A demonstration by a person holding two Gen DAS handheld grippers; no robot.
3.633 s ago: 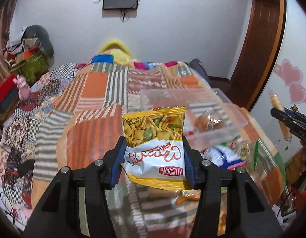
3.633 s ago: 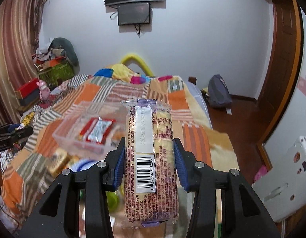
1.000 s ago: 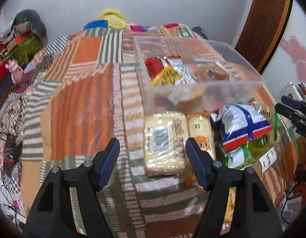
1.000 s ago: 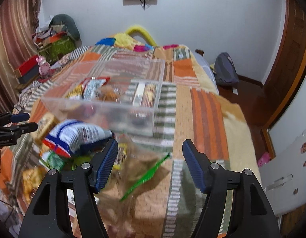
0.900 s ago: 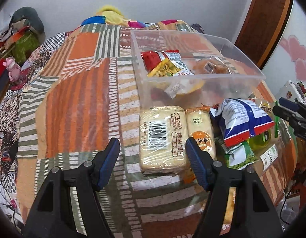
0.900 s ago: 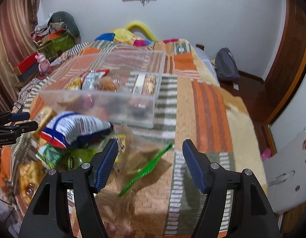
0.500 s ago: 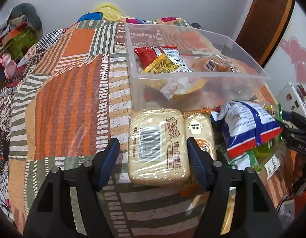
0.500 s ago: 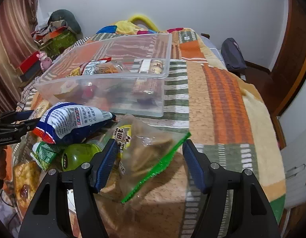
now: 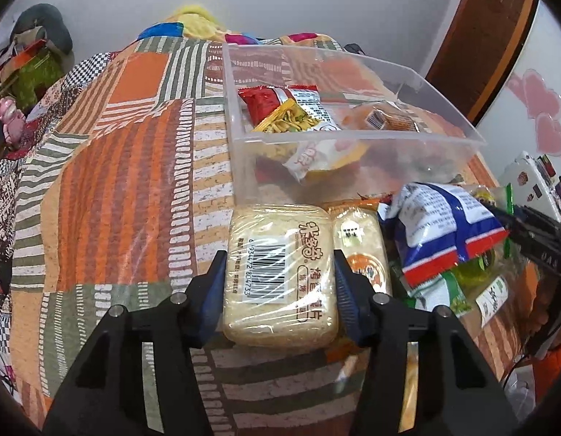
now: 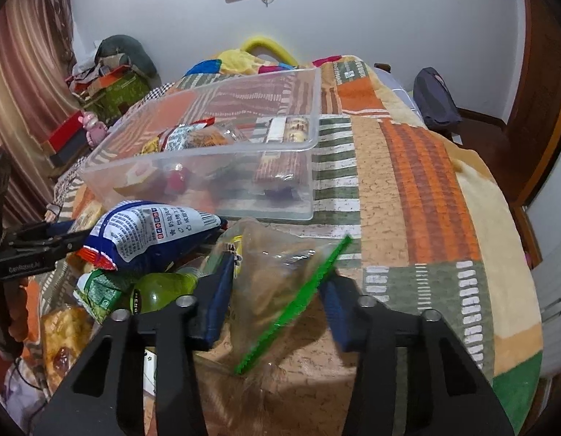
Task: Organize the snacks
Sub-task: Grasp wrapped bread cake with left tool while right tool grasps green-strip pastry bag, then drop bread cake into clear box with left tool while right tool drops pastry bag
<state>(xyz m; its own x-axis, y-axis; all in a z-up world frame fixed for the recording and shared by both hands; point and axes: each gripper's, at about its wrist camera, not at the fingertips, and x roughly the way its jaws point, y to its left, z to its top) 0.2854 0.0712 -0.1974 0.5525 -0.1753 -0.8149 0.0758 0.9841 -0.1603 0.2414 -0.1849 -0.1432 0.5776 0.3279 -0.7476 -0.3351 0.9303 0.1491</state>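
1. A few seconds ago each claw carried a packet; both of those are gone from the claws, and the clear plastic bin [image 9: 353, 138] now holds a red packet, a yellow snack bag and, toward its right end in the right wrist view, a long biscuit sleeve. I judge the last pair delivered and a new pair of pickups under way.
2. The left gripper [image 9: 278, 290], wide apart and well short of the pile a second ago, has come down over the wrapped rice-cracker block [image 9: 278, 272]. Its blue pads now sit against both long sides of the block; I take it as clamped, though how firmly is hard to tell.
3. Ahead of that claw, just beyond the block, is the bin's near wall. To its right lie a narrower cracker pack [image 9: 360, 247] and a blue-and-white chip bag [image 9: 440, 225].
4. The right gripper [image 10: 277, 290] has closed in around the clear zip bag [image 10: 280, 283] with a green seal strip. The left pad touches the bag; the right pad is blurred, apparently mid-squeeze, jaws still partly apart.
5. Both bags rest on the patchwork quilt [image 10: 407, 189], not yet lifted.
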